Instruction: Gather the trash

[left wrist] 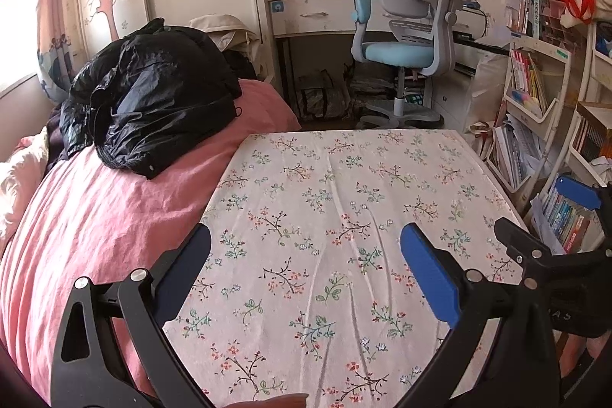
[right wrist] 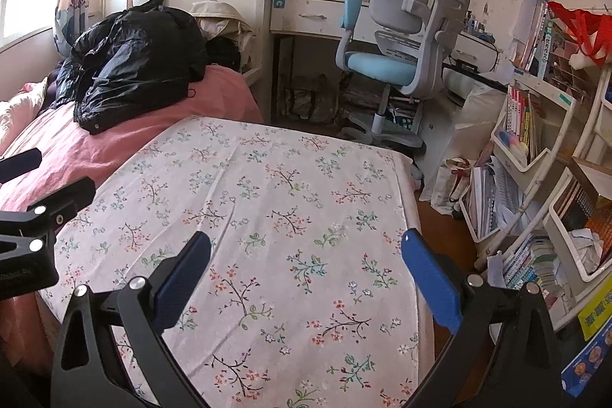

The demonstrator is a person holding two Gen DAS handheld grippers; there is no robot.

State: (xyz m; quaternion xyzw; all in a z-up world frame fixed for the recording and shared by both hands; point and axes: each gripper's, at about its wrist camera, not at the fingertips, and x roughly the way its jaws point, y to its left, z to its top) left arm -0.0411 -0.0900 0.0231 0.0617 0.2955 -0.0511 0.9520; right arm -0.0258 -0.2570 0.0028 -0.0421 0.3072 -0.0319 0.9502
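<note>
Floral pink-white tablecloth [left wrist: 325,201], pink bedspread [left wrist: 95,217], black jacket [left wrist: 153,102].

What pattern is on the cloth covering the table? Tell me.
Pale pink table cloth printed with small floral sprigs, clearest in the left wrist view.

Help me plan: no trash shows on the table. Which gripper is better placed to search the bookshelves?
Right, probably. The right gripper hovers open over the table's shelf-side edge, with the bookshelves just beside it. The left gripper, also open, sits nearer the bed.
</note>
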